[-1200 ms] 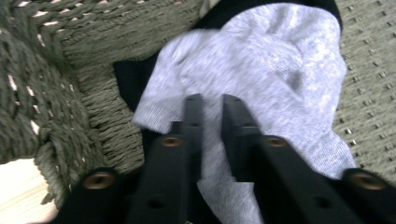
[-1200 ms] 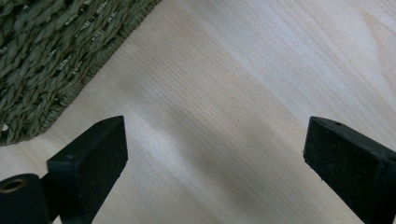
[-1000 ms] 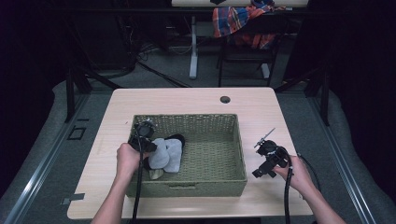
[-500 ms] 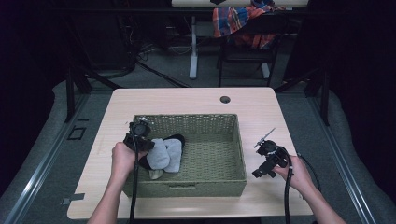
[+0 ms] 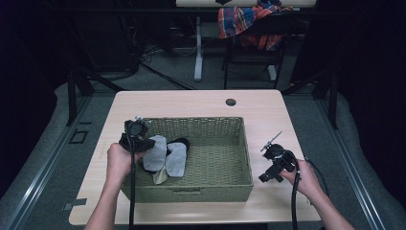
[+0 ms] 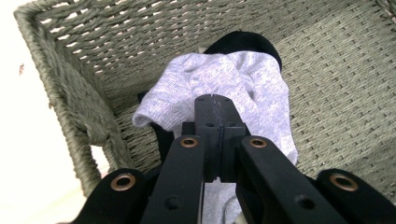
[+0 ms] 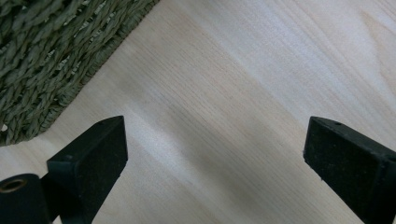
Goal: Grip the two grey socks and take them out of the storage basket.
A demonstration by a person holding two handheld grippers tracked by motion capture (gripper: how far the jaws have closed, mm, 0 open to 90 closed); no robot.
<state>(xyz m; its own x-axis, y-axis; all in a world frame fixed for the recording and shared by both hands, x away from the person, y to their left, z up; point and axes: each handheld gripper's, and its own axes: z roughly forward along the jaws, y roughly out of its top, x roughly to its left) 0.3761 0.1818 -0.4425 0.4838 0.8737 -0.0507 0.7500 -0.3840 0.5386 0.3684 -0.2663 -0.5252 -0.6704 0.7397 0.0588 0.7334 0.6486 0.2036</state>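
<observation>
The basket (image 5: pixel 210 158) stood at the centre of the worktop (image 5: pixel 191 103). Grey socks (image 5: pixel 165 155) and a black one (image 5: pixel 181 142) lay in its 9 o'clock end. The left gripper (image 6: pixel 215 105) was over the basket's 9 o'clock rim, jaws closed flat together above a grey sock, not gripping it. The right gripper (image 5: pixel 275 163) hovered over bare worktop at 3 o'clock of the basket, jaws wide open.

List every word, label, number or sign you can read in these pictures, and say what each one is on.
None can be read: no print shows on the basket, the grey sock, the table or either pair of tongs, left or right.
</observation>
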